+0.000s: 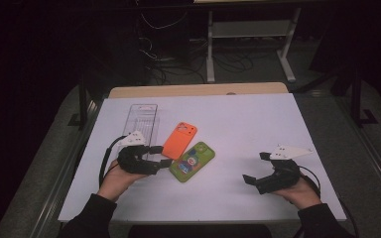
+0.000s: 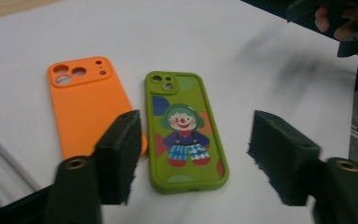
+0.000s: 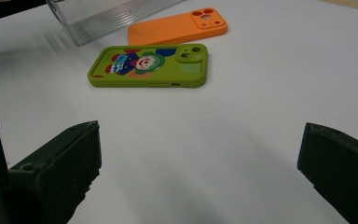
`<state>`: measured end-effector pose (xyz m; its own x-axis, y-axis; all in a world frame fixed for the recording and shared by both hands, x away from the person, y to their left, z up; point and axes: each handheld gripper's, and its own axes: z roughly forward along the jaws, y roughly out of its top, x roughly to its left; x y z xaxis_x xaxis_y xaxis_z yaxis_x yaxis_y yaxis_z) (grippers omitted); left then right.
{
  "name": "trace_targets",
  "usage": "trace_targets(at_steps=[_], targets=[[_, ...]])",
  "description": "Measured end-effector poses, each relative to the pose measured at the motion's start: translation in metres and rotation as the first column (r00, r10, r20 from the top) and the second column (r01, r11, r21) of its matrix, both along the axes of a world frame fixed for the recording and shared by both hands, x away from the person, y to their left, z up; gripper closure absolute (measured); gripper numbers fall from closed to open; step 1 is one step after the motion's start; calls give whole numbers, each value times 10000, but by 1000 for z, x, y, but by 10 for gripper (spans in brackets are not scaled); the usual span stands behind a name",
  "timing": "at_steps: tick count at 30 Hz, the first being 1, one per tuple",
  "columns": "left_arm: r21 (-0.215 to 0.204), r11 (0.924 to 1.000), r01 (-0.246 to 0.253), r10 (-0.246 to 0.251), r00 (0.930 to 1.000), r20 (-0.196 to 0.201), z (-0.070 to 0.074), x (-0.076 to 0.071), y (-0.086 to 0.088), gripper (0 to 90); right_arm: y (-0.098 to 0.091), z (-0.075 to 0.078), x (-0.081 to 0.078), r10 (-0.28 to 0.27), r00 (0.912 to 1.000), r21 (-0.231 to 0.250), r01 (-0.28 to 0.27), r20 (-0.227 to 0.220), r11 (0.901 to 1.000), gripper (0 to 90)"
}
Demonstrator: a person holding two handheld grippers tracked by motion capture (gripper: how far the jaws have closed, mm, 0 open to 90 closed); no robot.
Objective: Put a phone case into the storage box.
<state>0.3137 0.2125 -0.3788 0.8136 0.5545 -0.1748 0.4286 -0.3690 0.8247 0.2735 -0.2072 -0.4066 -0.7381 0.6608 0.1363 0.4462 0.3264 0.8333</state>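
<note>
Item: green phone case [image 2: 185,133] with a clown print, flat on the white table [image 1: 258,119], touching the orange case [image 2: 86,105]. Likely light, rubbery, bendy (thin walls); best pinched across its long edges. Left gripper [image 2: 193,156] straddles its lower end, jaws apart, gripping nothing. Right gripper [image 1: 258,168] waits well apart, jaws wide.

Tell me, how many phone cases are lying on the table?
2: an orange phone case beside the clear tray, and a green clown phone case touching its near edge. None seem hidden.
</note>
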Motion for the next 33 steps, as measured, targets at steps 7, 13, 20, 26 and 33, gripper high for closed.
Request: trace_targets(at_steps=[7,13,20,26,33], targets=[[559,9978,-354,367,9991,-218,-6,1,-18,652,1,-1,0,174,9998,-78,-174,-39,9998,0],[1299,9843,-1192,1237,9920,-269,-16,3,-35,840,2,-1,0,205,9997,-89,-206,-91,9997,0],[2051,9621,-1794,1854,9826,-99,-22,3,-46,896,3,-1,0,272,9996,-82,-273,-115,9996,0],[2901,9297,-2271,2378,9713,-17,-33,6,-55,897,3,-1,-1,324,9994,-102,-325,-125,9994,0],[3574,8929,-2739,2818,9590,308,-38,7,-63,897,4,-1,-1,378,9991,-89,-379,-168,9992,0]])
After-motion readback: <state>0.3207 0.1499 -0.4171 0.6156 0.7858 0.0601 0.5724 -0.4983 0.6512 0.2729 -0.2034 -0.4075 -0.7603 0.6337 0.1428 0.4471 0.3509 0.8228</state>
